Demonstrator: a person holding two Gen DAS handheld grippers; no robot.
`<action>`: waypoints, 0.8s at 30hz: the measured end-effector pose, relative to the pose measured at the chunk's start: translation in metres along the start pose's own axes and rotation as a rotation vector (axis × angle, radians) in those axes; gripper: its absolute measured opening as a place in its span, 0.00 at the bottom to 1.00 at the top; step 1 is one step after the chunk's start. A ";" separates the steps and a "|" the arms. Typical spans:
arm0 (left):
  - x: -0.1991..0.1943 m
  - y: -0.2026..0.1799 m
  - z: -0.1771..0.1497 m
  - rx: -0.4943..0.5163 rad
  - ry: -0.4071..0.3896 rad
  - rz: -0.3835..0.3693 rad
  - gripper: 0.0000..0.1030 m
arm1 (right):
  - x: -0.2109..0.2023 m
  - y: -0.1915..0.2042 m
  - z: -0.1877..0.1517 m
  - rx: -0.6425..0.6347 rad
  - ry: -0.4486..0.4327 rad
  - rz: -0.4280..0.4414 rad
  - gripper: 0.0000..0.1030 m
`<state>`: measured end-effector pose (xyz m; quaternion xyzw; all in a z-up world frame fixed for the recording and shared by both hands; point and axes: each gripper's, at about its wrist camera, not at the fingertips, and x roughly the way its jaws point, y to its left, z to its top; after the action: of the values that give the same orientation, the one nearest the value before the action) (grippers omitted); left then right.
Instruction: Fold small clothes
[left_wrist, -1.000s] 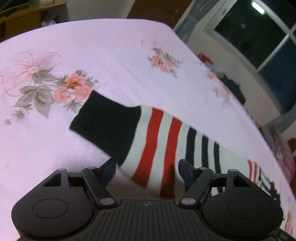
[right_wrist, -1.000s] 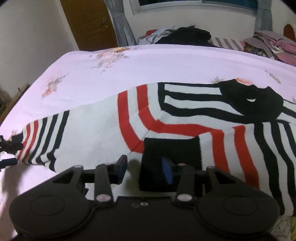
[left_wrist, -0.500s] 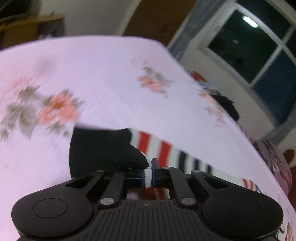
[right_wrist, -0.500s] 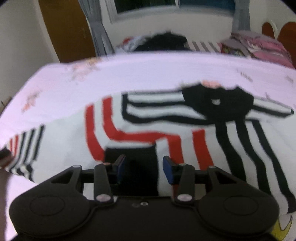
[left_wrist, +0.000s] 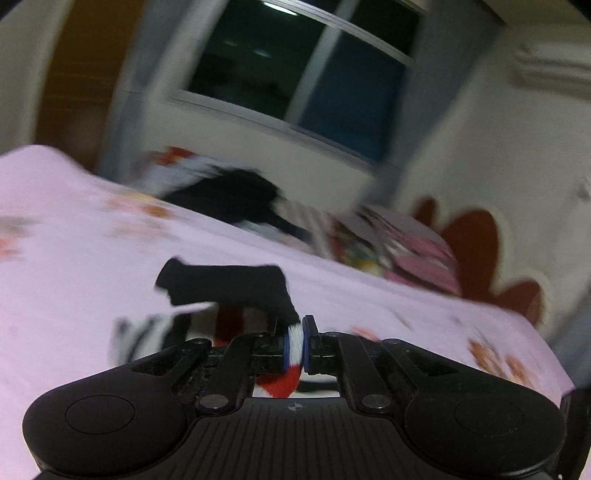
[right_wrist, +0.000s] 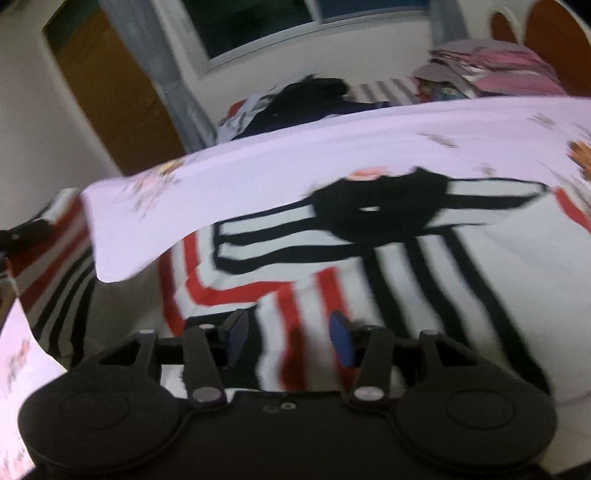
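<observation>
Pink floral bedding (left_wrist: 92, 251) fills the lower half of both views, with a dark window (left_wrist: 295, 70) and pale wall behind it in the upper part of the frame and a brown door (right_wrist: 110, 103) at the upper left of the right view. Across the bed lies the sweater (right_wrist: 424, 280) I am folding, white with red and black stripes and a black collar (right_wrist: 376, 210) near the middle of the right view. My left gripper (left_wrist: 294, 345) is clamped tight on one sleeve (left_wrist: 291, 354): white and red knit shows pinched between the two pads at lower centre, and the black cuff (left_wrist: 225, 288) juts out above and to the left of them, lifted clear of the sheet. My right gripper (right_wrist: 288, 336) sits low over the sweater's striped body, its jaws apart and having just been widening; striped cloth lies beneath the gap, and the blue pads are not pressing on it. A heap of dark and mixed clothes (right_wrist: 306, 99) rests at the far edge of the bed under the window, and a stack of pink fabric (right_wrist: 495, 70) sits at the upper right. Both views are blurred.
</observation>
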<state>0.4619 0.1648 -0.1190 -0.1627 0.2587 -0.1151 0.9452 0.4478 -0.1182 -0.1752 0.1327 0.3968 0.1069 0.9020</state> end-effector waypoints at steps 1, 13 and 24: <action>0.012 -0.016 -0.005 0.022 0.028 -0.028 0.06 | -0.006 -0.008 0.000 0.011 -0.007 -0.010 0.47; 0.068 -0.137 -0.077 0.289 0.301 -0.075 0.13 | -0.054 -0.073 -0.011 0.055 -0.046 -0.094 0.53; 0.025 -0.108 -0.065 0.274 0.231 0.048 0.78 | -0.050 -0.052 -0.006 0.005 -0.043 -0.018 0.60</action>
<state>0.4343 0.0413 -0.1434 -0.0116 0.3513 -0.1447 0.9249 0.4145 -0.1807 -0.1616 0.1335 0.3785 0.0951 0.9110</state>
